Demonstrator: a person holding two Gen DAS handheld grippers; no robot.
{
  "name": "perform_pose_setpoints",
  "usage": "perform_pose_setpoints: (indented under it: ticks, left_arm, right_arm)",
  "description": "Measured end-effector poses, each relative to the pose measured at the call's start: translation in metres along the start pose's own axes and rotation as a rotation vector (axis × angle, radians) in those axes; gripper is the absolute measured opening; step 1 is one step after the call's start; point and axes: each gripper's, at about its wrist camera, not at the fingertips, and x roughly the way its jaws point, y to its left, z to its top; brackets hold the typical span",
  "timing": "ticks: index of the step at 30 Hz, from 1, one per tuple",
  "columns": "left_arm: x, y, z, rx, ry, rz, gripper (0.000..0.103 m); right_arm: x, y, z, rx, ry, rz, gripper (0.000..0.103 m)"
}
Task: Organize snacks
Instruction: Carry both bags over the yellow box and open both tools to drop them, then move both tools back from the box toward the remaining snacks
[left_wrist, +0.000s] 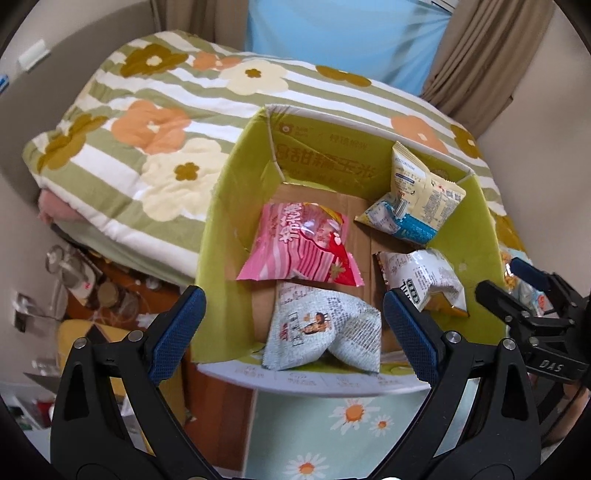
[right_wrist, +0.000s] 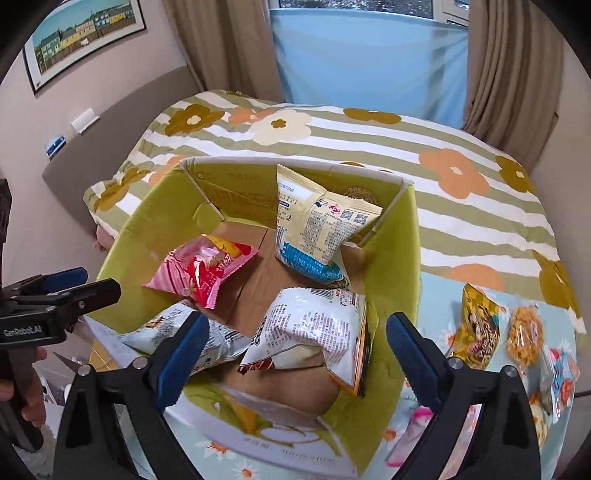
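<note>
Green box (right_wrist: 391, 266) holds four snack bags; both claws wide, empty; loose packets (right_wrist: 480, 332) right, outside box wall.

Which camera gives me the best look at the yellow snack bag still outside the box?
Right wrist: the yellow snack bag lies unobstructed on the floral sheet right of the box. Left wrist barely catches that spot, hidden behind the other tool.

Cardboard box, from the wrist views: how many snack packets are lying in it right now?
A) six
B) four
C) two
B: the cardboard box holds four: a pink packet, a cream-and-blue packet, a white packet with black print, and a pale grey packet at the near edge. Both grippers hover open and empty.
</note>
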Motion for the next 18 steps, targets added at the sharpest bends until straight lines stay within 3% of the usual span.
perform_pose_setpoints:
  ticks: [4,9,18]
  left_arm:
    - [-0.012,-0.002,0.001,0.033,-0.027,0.012,0.096]
    - [-0.027,-0.016,0.0,0.09,-0.075,-0.03,0.096]
    - [-0.053,-0.082,-0.013,0.212,-0.127,-0.141,0.096]
  right_arm:
    - [-0.018,0.002,-0.004,0.026,-0.038,-0.025,0.096]
    - [-0.044,-0.004,-0.016,0.067,-0.079,-0.071,0.096]
    - [-0.098,-0.048,-0.046,0.188,-0.147,-0.142,0.096]
